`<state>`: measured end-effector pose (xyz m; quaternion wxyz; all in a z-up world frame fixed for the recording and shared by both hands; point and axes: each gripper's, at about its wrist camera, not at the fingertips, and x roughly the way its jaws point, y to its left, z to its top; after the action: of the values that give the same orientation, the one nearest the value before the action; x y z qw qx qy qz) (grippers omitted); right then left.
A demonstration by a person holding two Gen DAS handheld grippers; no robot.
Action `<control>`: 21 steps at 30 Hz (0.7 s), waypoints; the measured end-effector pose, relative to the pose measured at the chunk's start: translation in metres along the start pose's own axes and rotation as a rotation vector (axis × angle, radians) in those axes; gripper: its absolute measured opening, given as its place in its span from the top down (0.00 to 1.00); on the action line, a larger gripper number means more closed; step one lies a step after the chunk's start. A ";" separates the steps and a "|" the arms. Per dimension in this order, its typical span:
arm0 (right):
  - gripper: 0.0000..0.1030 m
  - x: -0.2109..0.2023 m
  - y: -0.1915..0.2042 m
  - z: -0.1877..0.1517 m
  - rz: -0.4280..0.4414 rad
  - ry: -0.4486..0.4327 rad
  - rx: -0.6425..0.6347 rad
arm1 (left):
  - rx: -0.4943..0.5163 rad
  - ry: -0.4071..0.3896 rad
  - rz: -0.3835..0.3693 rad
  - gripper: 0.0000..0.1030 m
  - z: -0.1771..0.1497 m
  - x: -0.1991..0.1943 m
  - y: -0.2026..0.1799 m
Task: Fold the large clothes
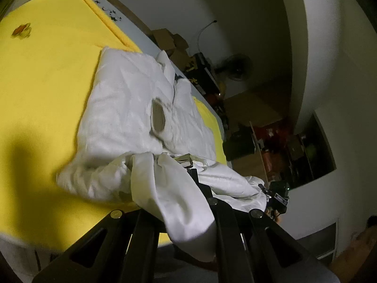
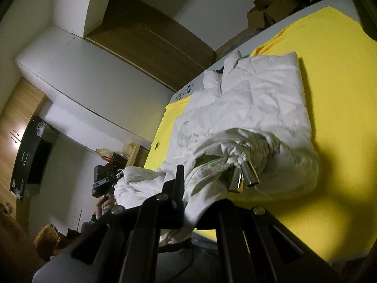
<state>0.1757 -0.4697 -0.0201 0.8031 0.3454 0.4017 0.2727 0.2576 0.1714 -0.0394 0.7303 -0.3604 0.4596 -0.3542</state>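
Left wrist view: your left gripper point(image 1: 186, 161) sits at the bottom middle of the pic w/ white cloth bunched over it. A metal fingertip point(image 1: 185, 158) peeks out from the fold, so the fingers look pinched on the shirt hem, but the cloth hides most of them. The white shirt point(image 1: 132, 108) lies in the middle of the frame on the yellow sheet point(image 1: 47, 75), collar toward the upper right, w/ a tan patch point(image 1: 157, 116) near the chest. A small orange mark point(image 1: 21, 30) shows on the sheet at upper left. Your other tool point(image 1: 278, 195) shows small at lower right, touching the shirt's edge.

Right wrist view: your right gripper point(image 2: 245, 179) is at lower middle, and its shiny fingertips point(image 2: 251, 176) are close together w/ gathered shirt point(image 2: 259, 99) cloth squeezed btwn them. The shirt body spreads up to the upper right over the yellow sheet point(image 2: 341, 82). At left middle you can see your left hand point(image 2: 104, 202) on the other tool. Cardboard boxes point(image 2: 271, 9) sit at the top right, past the bed edge.
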 end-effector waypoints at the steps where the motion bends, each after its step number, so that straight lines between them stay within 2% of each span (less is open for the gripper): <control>1: 0.95 0.005 -0.001 0.013 -0.002 0.006 -0.001 | -0.006 0.001 0.004 0.97 0.009 0.004 -0.001; 12: 0.95 0.069 -0.044 0.151 -0.019 0.040 0.081 | -0.071 -0.027 0.063 0.97 0.158 0.092 0.006; 16: 0.95 0.098 -0.073 0.190 -0.038 0.041 0.135 | -0.100 -0.044 0.094 0.97 0.197 0.125 0.018; 21: 0.95 0.131 -0.107 0.225 -0.063 0.016 0.183 | -0.152 -0.052 0.132 0.97 0.237 0.173 0.051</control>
<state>0.4498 -0.5170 -0.0645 0.7729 0.4026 0.4421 0.2123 0.5431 0.0974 -0.0797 0.7345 -0.3928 0.4886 -0.2600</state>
